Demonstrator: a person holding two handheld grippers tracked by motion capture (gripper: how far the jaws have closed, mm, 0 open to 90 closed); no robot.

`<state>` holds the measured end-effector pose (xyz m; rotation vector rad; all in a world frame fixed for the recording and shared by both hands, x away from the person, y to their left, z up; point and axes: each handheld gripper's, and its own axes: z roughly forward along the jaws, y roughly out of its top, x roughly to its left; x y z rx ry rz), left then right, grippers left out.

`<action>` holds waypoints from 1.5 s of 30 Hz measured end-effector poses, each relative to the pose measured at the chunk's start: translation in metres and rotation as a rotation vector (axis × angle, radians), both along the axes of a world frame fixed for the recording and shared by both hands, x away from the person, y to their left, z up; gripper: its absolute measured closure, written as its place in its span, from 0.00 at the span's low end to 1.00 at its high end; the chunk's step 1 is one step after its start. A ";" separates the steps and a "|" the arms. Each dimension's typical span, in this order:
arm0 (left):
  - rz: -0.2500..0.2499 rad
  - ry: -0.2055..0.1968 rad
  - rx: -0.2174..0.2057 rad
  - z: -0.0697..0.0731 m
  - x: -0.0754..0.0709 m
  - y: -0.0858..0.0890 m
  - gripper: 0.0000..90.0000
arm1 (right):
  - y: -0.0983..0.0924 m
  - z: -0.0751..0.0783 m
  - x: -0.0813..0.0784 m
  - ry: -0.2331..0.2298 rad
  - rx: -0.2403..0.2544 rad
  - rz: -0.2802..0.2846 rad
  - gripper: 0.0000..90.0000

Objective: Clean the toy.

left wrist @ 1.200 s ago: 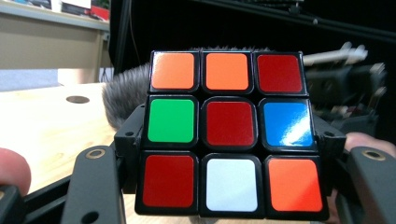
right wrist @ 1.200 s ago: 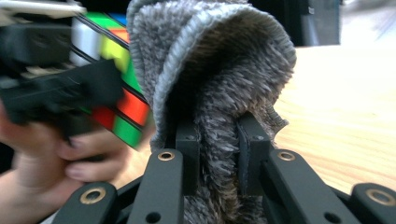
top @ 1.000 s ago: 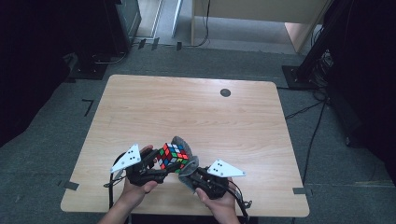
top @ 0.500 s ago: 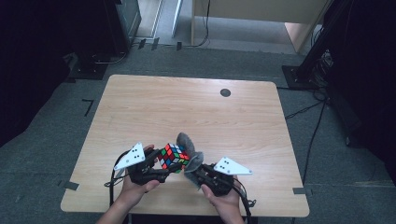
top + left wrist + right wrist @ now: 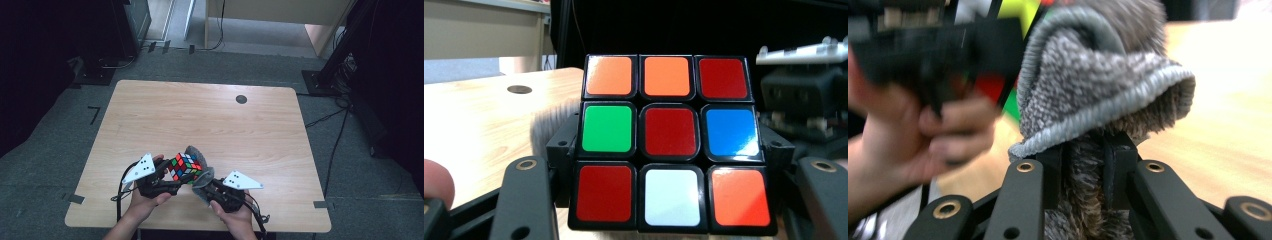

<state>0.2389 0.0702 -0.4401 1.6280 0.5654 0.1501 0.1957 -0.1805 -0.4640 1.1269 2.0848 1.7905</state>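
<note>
The left gripper (image 5: 172, 175) clamps the puzzle cube (image 5: 186, 167); the right gripper (image 5: 206, 184), pinching the grey cloth (image 5: 200, 177) beside it, could twist a layer or dislodge the cube by wiping hard.

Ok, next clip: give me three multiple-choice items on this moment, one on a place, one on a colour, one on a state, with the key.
1. Where on the table is the puzzle cube?
A. near edge
B. far edge
C. on the floor

2. Centre sticker of the cube face in the left gripper view?
A. yellow
B. red
C. white

3. The right gripper is
A. open and empty
B. shut on the grey cloth
C. shut on the cube

Key: 1 A, it sits by the person's hands; 2 B, red middle square; 3 B, its jaws pinch the cloth.
</note>
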 end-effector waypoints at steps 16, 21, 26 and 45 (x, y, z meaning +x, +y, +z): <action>0.018 -0.029 0.034 0.000 -0.001 -0.001 0.38 | 0.005 -0.003 0.002 0.040 -0.032 0.032 0.83; 0.010 -0.027 0.041 -0.001 -0.001 -0.003 0.38 | -0.015 0.006 0.006 0.020 0.061 -0.045 0.83; 0.013 -0.022 0.035 -0.001 -0.001 -0.004 0.38 | -0.004 -0.002 0.005 0.062 0.030 0.000 0.83; 0.012 -0.006 0.028 -0.001 0.004 0.002 0.38 | 0.014 -0.009 0.005 0.033 -0.220 0.073 0.82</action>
